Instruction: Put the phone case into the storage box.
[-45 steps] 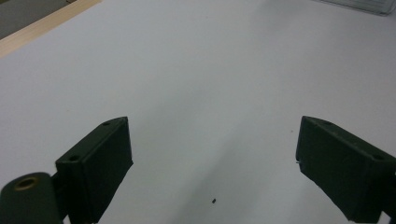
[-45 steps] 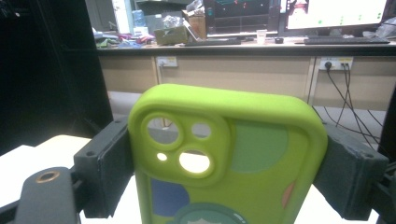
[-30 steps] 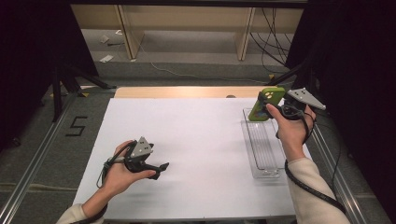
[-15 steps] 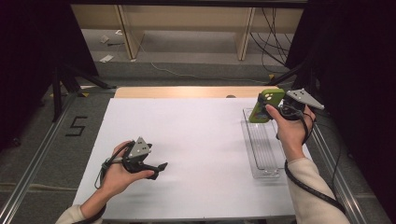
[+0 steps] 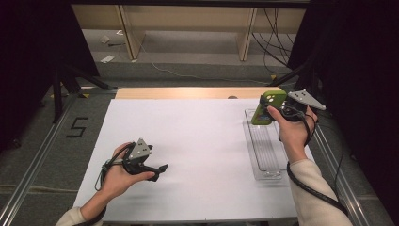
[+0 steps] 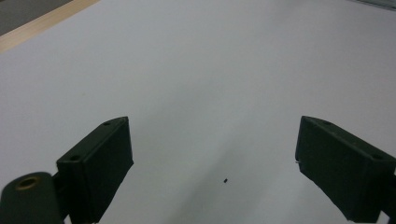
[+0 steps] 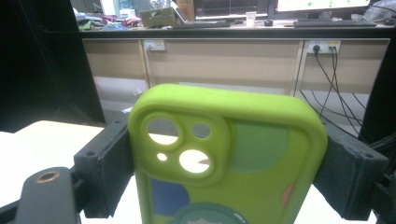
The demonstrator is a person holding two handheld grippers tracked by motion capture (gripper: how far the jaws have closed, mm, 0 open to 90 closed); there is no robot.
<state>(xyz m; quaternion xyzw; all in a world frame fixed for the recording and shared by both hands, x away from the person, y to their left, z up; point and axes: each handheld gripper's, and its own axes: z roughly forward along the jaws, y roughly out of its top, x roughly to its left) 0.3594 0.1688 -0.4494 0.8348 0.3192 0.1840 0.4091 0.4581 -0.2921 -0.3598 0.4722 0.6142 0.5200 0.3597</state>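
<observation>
Nothing has visibly shifted since the earlier frames: both hands and both tools keep their places. Right gripper (image 5: 269, 107), held by the right hand (image 5: 292, 133) above the far right corner of the counter (image 5: 207, 141), pinches a green phone case (image 5: 266, 107) by its two long sides; in the right gripper view the fingers (image 7: 103, 163) press against either flank of the phone case (image 7: 229, 158), whose camera cut-outs face the lens and whose upper end points away toward the room. The case is raised clear of the counter, over the far end of a clear plastic tray (image 5: 266, 153) that lies lengthwise along the right edge. Left gripper (image 5: 161, 168), in the left hand (image 5: 120, 176), rests low near the near left corner; its fingers (image 6: 100, 161) stand spread, with bare white counter (image 6: 210, 84) between them. Cables trail from both tools toward the near edge.
</observation>
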